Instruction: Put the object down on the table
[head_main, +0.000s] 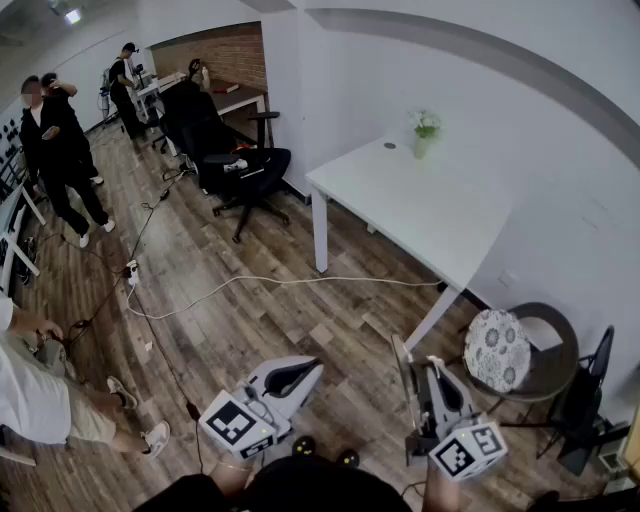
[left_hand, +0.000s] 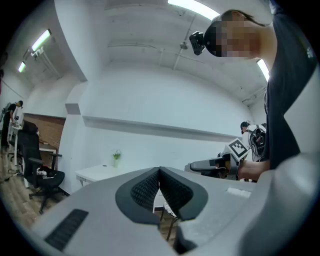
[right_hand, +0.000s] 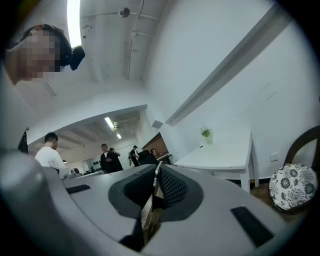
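My right gripper (head_main: 428, 372) (right_hand: 157, 169) is shut on a thin flat object (head_main: 403, 375) (right_hand: 149, 206), a pale sheet-like piece seen edge-on between the dark pads. In the head view it stands upright along the gripper's left side, above the wooden floor. What the object is I cannot tell. The white table (head_main: 430, 205) (right_hand: 220, 155) stands ahead and to the right, some way off. My left gripper (head_main: 306, 370) (left_hand: 159, 171) is held level beside the right one, its pads pressed together with nothing between them. The right gripper (left_hand: 220, 164) also shows in the left gripper view.
A small vase with a plant (head_main: 425, 130) stands at the table's far end. A round chair with a patterned cushion (head_main: 497, 348) is at the right, a black office chair (head_main: 248, 172) beyond the table. People (head_main: 60, 150) stand far left; a cable (head_main: 250, 285) crosses the floor.
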